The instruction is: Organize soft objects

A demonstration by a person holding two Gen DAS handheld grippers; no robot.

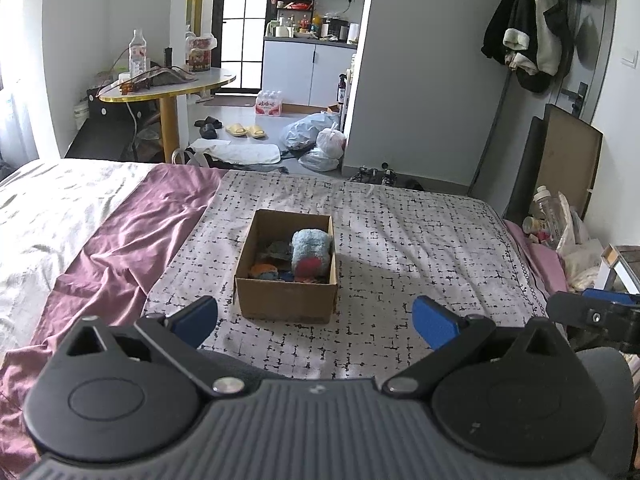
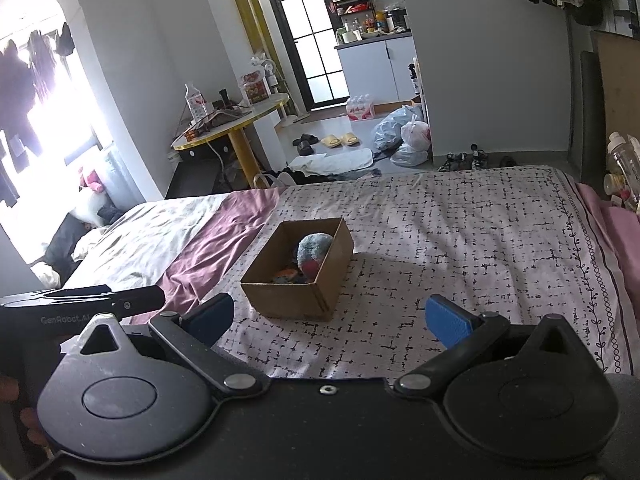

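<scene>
- The left gripper [image 1: 316, 318] hangs above the near part of the bed, its two blue-padded fingers [image 1: 434, 322] spread wide, with nothing between them.
- The right gripper [image 2: 330, 318] sits just beside it at about the same height, its jaws likewise spread wide and empty; its blue pads [image 2: 448, 326] face inward.
- Each tool shows at the edge of the other's view: the right one at the right edge of the left wrist view, the left one at the left edge of the right wrist view.
- An open cardboard box [image 1: 286, 302] stands on the patterned bedspread [image 1: 420, 248], ahead of both grippers and apart from them.
- Inside the box, against its right wall, lies a fluffy blue rolled soft item [image 1: 312, 250] with a red patch on its near end; the same roll [image 2: 314, 252] shows in the right wrist view.
- Smaller soft pieces [image 1: 266, 268] in orange, blue and dark colours lie on the box floor to its left; what they are exactly cannot be told.
- A mauve sheet [image 1: 132, 232] lies rumpled left of the bedspread, with a white cover [image 1: 48, 208] further left.
- Beyond the bed stand a round table [image 1: 172, 88] carrying a water bottle [image 1: 137, 56], yellow slippers [image 1: 245, 131] on the floor, and filled plastic bags [image 1: 316, 140] by the doorway.
</scene>
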